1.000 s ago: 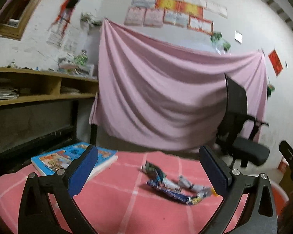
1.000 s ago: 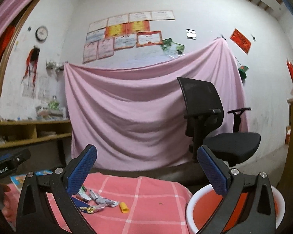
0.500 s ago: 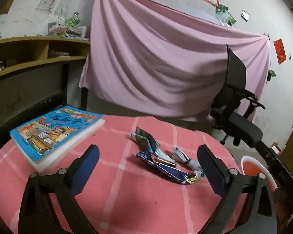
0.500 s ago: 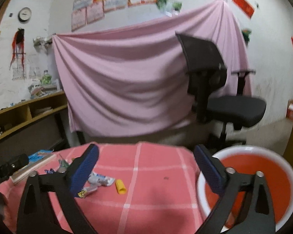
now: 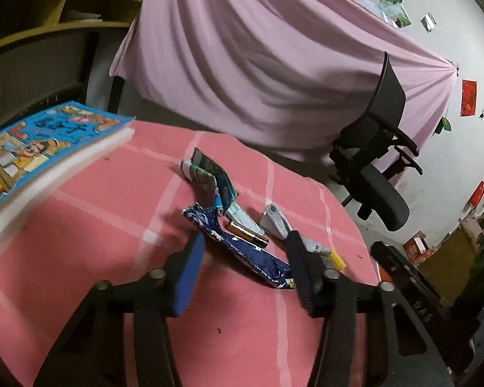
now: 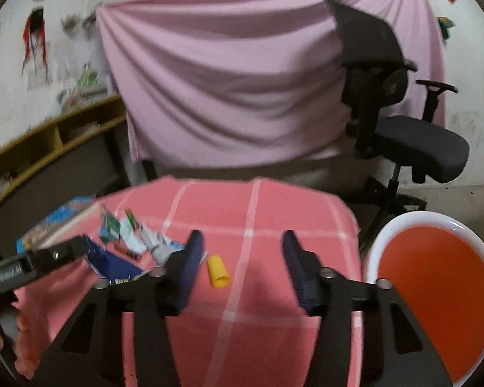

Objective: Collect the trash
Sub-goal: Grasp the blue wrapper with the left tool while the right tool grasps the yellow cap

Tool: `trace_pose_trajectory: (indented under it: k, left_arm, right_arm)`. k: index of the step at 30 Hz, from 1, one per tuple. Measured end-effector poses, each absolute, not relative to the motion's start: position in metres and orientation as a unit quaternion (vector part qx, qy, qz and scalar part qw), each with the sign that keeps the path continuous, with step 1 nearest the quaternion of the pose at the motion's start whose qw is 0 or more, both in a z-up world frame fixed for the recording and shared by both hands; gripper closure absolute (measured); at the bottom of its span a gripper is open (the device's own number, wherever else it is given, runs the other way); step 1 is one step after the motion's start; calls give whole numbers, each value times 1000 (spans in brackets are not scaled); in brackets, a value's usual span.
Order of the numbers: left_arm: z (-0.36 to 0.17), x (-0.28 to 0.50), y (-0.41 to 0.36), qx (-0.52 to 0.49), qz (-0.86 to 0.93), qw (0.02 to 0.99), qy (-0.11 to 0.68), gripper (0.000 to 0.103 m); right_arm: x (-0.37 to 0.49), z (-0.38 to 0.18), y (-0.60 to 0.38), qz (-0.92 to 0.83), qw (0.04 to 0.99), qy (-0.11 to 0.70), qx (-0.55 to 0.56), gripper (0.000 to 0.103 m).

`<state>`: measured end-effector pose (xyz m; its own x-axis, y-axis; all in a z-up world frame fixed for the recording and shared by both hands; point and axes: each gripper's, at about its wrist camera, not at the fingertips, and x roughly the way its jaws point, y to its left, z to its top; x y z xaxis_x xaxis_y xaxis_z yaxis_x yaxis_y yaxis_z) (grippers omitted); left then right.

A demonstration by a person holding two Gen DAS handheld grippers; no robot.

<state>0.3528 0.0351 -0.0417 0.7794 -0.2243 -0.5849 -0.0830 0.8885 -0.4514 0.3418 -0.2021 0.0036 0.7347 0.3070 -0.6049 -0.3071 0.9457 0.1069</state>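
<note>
Blue crinkly foil wrapper [image 5: 242,248] between my left claw [image 5: 245,258] jaws, closing, no grip yet; pinch mid-wrapper. Right claw [image 6: 242,258] closing empty near small yellow tube [image 6: 218,272].

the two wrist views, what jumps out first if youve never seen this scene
The pink checked tablecloth with a small heap of trash in its middle: a dark blue wrapper, crumpled packets and a yellow cap. Next, the red bin with a white rim beside the table's right edge, and the bright blue picture book at the left. Both tools, left and right, are closing on nothing above the cloth.
</note>
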Motion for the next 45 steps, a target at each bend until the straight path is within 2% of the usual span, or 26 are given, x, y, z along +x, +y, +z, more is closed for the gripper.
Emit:
trace_pose_trajectory:
  k: [4, 6, 8, 11, 14, 19, 26, 38, 45]
  left_arm:
    - [-48, 364, 35, -243, -47, 901, 356, 74]
    - [-50, 367, 36, -250, -46, 896, 364, 78]
    - [-51, 368, 38, -253, -46, 894, 368, 87]
    - [-49, 367, 40, -250, -47, 895, 367, 95]
    - [-46, 365, 38, -246, -51, 900, 357, 98]
    - [-37, 355, 30, -223, -61, 917, 326, 101]
    - [-23, 334, 15, -179, -64, 945, 265, 102]
    - [-7, 299, -7, -126, -62, 975, 170, 102]
    - [-7, 289, -7, -123, -53, 980, 150, 102]
  right_arm:
    - [352, -8, -196, 180, 914, 364, -7, 65]
    - [358, -15, -193, 188, 902, 389, -7, 65]
    - [363, -22, -191, 193, 891, 411, -9, 65]
    - [365, -26, -189, 196, 882, 429, -11, 75]
    - [366, -28, -189, 198, 876, 439, -13, 83]
    - [361, -26, -189, 208, 877, 434, -11, 89]
    - [346, -8, -198, 202, 904, 376, 8, 89]
    - [289, 33, -210, 201, 962, 186, 13, 89]
    - [278, 43, -227, 190, 972, 129, 42, 89]
